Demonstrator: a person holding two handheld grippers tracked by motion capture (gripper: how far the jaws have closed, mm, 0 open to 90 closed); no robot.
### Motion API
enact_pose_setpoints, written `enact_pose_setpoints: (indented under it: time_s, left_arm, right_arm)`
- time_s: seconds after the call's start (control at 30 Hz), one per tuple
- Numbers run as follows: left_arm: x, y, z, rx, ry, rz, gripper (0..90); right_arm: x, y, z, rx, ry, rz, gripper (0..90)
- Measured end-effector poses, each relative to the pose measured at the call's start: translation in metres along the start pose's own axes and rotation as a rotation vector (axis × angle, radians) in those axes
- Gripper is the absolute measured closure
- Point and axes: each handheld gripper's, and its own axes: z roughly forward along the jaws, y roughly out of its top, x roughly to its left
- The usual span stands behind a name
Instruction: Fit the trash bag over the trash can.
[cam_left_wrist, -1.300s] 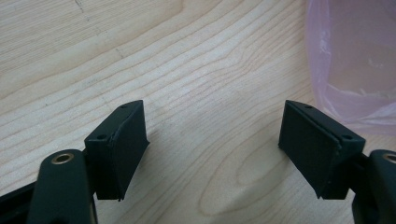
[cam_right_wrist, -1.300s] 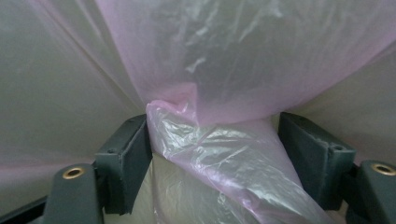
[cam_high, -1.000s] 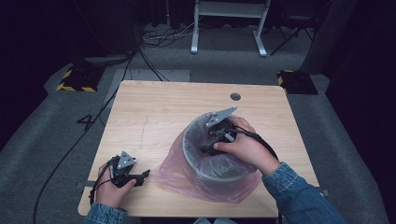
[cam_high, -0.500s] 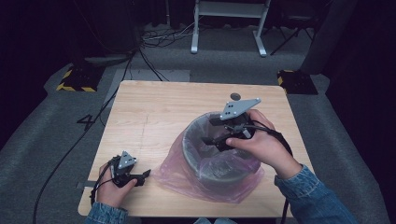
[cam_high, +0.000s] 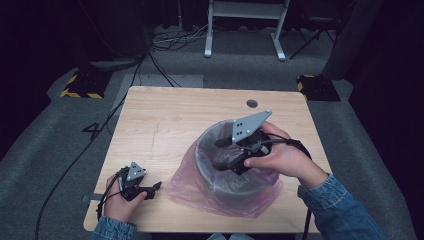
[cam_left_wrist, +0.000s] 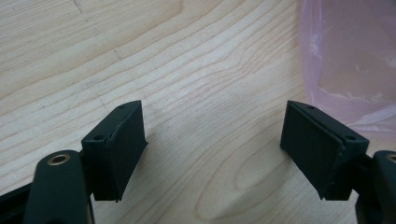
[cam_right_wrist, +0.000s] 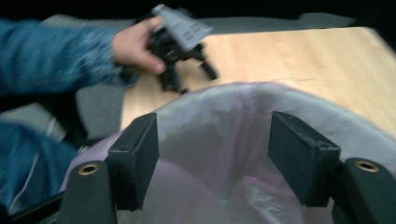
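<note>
A grey round bin (cam_high: 201, 156) lined with a thin pink bag (cam_high: 190, 189) stands on the wooden table (cam_high: 170, 120), right of centre. My right gripper (cam_high: 217, 154) hovers over the bin's mouth and points left. Its jaws have just closed a little and still stand open, with nothing pressed between them. In the right gripper view the gripper (cam_right_wrist: 215, 158) looks across the bag's rim (cam_right_wrist: 224, 100). My left gripper (cam_high: 155, 189) rests at the table's front left, open (cam_left_wrist: 212, 144) over bare wood, with the bag's edge (cam_left_wrist: 350, 60) just beyond one jaw.
The other hand and its gripper (cam_right_wrist: 196, 80) show far off in the right gripper view. A round cable hole (cam_high: 252, 103) sits near the table's back edge. On the floor behind are cables (cam_high: 165, 45), a white stand (cam_high: 245, 20) and striped blocks (cam_high: 80, 85).
My right gripper has lifted up from the bin and shifted slightly right and back. The left hand and the bin have stayed put.
</note>
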Motion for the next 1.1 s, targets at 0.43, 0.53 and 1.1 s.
enact_pose_setpoints:
  time_s: [0.43,0.53,1.1]
  left_arm:
    - [0.000,0.000,0.000,0.000,0.000,-0.001,21.7]
    - [0.000,0.000,0.000,0.000,0.000,-0.001,21.7]
    - [0.000,0.001,0.001,0.004,0.002,0.006,21.3]
  right_arm:
    - [-0.002,-0.023,0.050,0.194,0.020,-0.008,31.9]
    - [-0.003,-0.026,0.060,0.229,0.008,0.009,30.9]
    - [-0.012,-0.043,0.085,0.380,-0.142,0.137,28.3]
